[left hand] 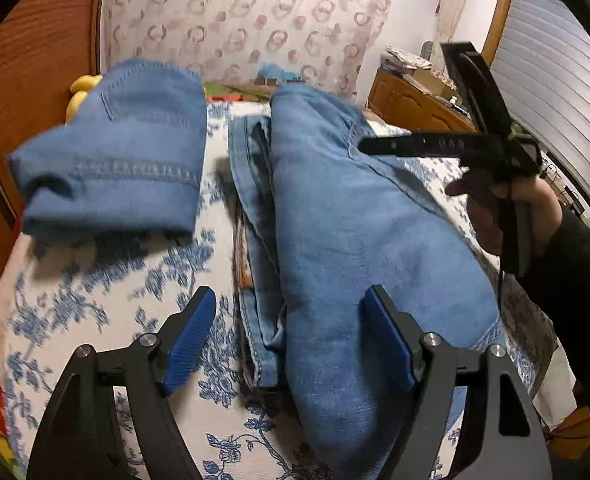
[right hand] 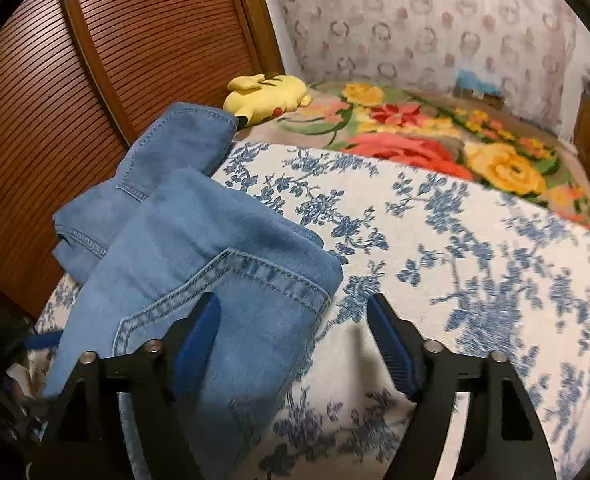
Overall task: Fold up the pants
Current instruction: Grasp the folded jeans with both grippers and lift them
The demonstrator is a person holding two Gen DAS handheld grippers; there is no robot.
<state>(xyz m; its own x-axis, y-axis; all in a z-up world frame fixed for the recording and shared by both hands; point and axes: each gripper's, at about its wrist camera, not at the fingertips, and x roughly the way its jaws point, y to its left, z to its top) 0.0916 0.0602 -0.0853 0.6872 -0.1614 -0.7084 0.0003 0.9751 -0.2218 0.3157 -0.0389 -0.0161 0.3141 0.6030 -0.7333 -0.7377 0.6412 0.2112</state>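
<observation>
Blue jeans [left hand: 355,240] lie folded lengthwise on the bed, running from between my left gripper's fingers toward the far wall. My left gripper [left hand: 293,336] is open just above them, its right pad [left hand: 387,340] over the denim. A blurred hemmed end of denim [left hand: 115,152] sits raised at the upper left with a shadow under it. In the right wrist view the same denim [right hand: 199,248] shows a stitched pocket seam and lies under the left finger [right hand: 199,332] of my right gripper [right hand: 295,332]. That gripper is open and its pads do not press the cloth. A person's hand [left hand: 491,216] holds it.
The bed has a white cover with blue flowers [right hand: 455,240] and a bright flowered blanket [right hand: 415,128] behind it. A yellow plush toy [right hand: 267,96] lies by the slatted wooden door [right hand: 95,60]. A wooden dresser [left hand: 407,100] stands at the right.
</observation>
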